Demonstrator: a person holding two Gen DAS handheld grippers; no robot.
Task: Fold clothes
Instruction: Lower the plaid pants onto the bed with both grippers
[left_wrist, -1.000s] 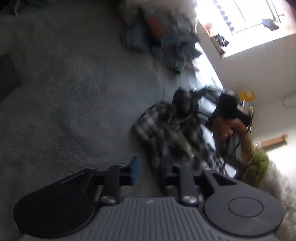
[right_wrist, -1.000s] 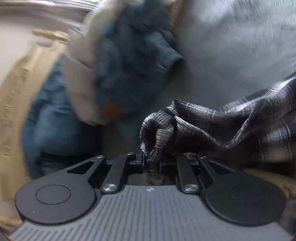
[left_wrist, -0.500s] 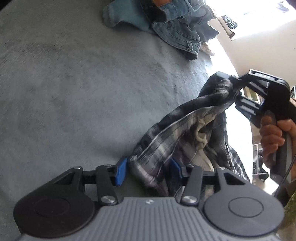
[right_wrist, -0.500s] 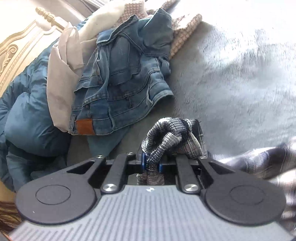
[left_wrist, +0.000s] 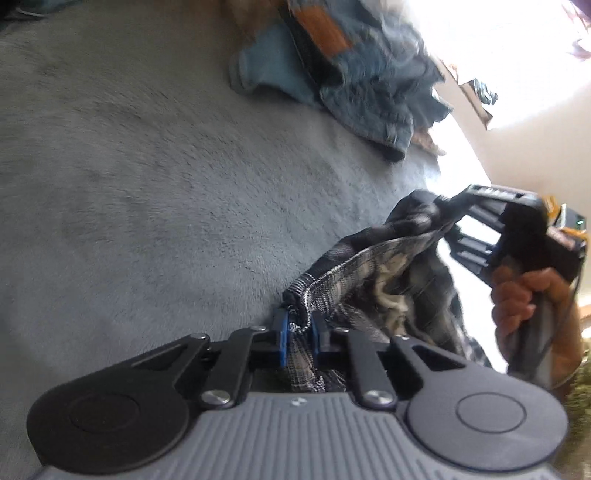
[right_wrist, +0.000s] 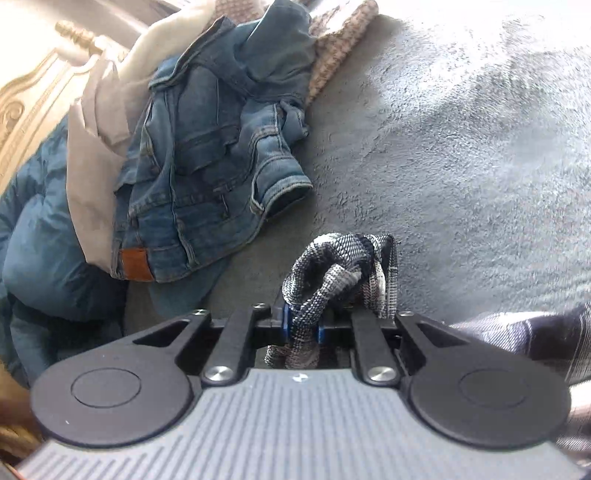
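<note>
Nearest in the left wrist view, the left gripper (left_wrist: 298, 329) has just been closing, and its blue pads now pinch a hemmed edge of the plaid shirt (left_wrist: 373, 273), with cloth bunched between the jaws. From there the shirt runs up and away to the right gripper (left_wrist: 452, 218), which a hand (left_wrist: 517, 302) holds by its grip. The cloth hangs slack between the two, above the grey blanket (left_wrist: 166, 184). Holding two separate points of the edge this way looks meant to open the garment out, so it can be laid flat before any fold.

In the right wrist view, the right gripper (right_wrist: 302, 326) is clenched on a twisted wad of the same shirt (right_wrist: 332, 273), more of which trails off at the lower right. That grip takes in several layers, so the cloth may not spread cleanly from that end.

Farther off, at the head of the blanket, lies a heap waiting its turn: a denim jacket (right_wrist: 207, 166), a pale garment (right_wrist: 96, 155) under it, a blue padded coat (right_wrist: 40, 240) and a knitted piece (right_wrist: 340, 48). Behind them stands a carved headboard (right_wrist: 33, 99).
</note>
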